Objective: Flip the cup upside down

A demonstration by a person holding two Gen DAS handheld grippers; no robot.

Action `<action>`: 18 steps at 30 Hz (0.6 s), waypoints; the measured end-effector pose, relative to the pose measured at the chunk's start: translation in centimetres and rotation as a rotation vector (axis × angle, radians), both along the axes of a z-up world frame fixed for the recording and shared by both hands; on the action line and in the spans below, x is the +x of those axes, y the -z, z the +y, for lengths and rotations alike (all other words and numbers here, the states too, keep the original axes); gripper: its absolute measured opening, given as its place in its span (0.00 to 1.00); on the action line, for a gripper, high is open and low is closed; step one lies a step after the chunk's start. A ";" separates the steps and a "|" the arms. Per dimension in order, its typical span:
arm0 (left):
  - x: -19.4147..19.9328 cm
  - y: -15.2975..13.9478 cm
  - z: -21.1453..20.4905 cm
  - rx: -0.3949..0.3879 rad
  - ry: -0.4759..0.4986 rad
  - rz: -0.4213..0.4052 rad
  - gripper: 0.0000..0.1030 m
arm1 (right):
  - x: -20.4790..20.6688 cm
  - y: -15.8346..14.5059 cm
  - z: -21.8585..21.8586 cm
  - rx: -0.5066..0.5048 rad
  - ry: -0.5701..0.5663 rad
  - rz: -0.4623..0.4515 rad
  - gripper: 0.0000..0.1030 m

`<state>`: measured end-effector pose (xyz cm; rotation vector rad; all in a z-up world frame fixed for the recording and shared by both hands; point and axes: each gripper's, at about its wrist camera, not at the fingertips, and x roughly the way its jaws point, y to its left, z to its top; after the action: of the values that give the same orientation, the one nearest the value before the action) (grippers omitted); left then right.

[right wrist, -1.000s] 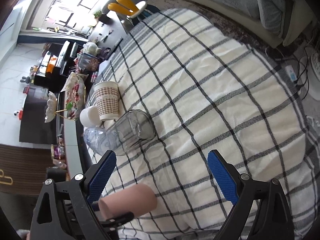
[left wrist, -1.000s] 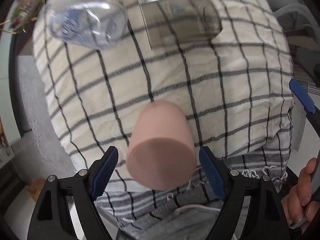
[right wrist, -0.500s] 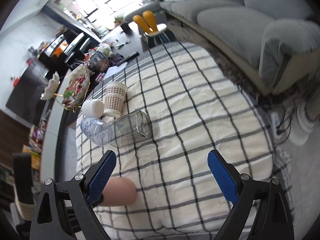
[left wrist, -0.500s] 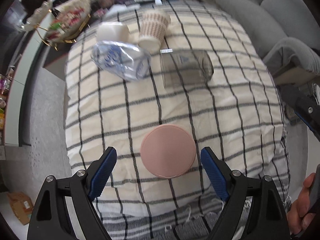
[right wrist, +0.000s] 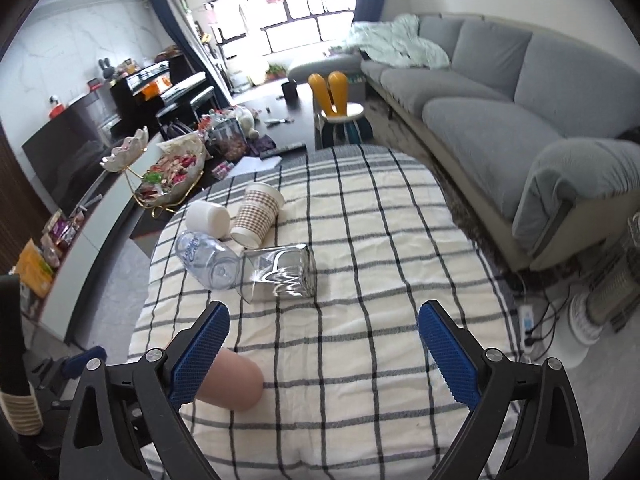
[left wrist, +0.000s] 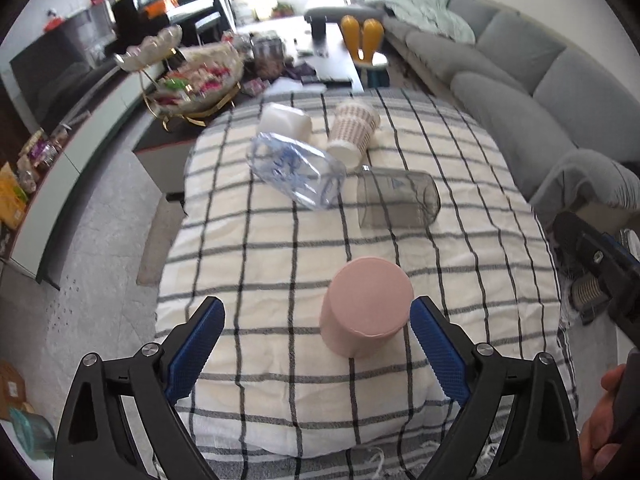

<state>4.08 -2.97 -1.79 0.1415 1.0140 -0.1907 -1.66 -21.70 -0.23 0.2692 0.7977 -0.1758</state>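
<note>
A pink cup (left wrist: 366, 306) stands upside down, flat bottom up, on the checked tablecloth (left wrist: 280, 264) near the table's front edge. My left gripper (left wrist: 316, 352) is open and empty, its blue pads either side of the cup and just short of it, not touching. The cup also shows in the right wrist view (right wrist: 236, 380), partly hidden behind the left finger. My right gripper (right wrist: 322, 354) is open and empty above the cloth (right wrist: 360, 280), to the right of the cup.
Farther back lie a clear plastic bottle (left wrist: 296, 176), a clear glass on its side (left wrist: 396, 200), a checked paper cup (left wrist: 352, 134) and a white cup (left wrist: 286, 122). A grey sofa (right wrist: 500, 112) runs along the right. A snack stand (right wrist: 168, 172) is at left.
The left gripper has drawn back and tilted up from a near top-down view. The pink cup stays upside down on the cloth. The right gripper has also lifted and pulled back.
</note>
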 end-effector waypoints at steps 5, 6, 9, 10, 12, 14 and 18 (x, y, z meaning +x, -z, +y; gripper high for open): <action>-1.8 -0.5 0.9 -0.015 -0.026 -0.061 0.97 | -0.8 -0.2 1.5 -0.038 -0.047 -0.003 0.95; -2.1 -0.4 1.1 -0.017 -0.034 -0.067 0.97 | -1.0 -0.3 1.8 -0.050 -0.055 -0.011 0.95; -2.8 -0.4 1.8 -0.035 -0.068 -0.086 0.97 | -1.7 -0.7 2.4 -0.081 -0.062 -0.039 0.95; -3.2 -0.5 2.0 -0.041 -0.078 -0.095 0.97 | -2.0 -0.8 2.5 -0.089 -0.061 -0.050 0.96; -3.8 -0.7 2.1 -0.047 -0.091 -0.119 0.97 | -2.6 -1.0 2.5 -0.108 -0.054 -0.071 0.98; -4.4 -1.0 2.2 -0.050 -0.100 -0.149 0.97 | -3.0 -1.2 2.5 -0.119 -0.047 -0.087 0.99; -5.5 -1.7 2.2 -0.059 -0.118 -0.209 1.00 | -3.9 -1.1 2.6 -0.147 -0.030 -0.094 0.99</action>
<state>-1.37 -0.74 -0.04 0.0466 0.8048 -0.0958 -5.54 -19.10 0.84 0.1257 0.6914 -0.1908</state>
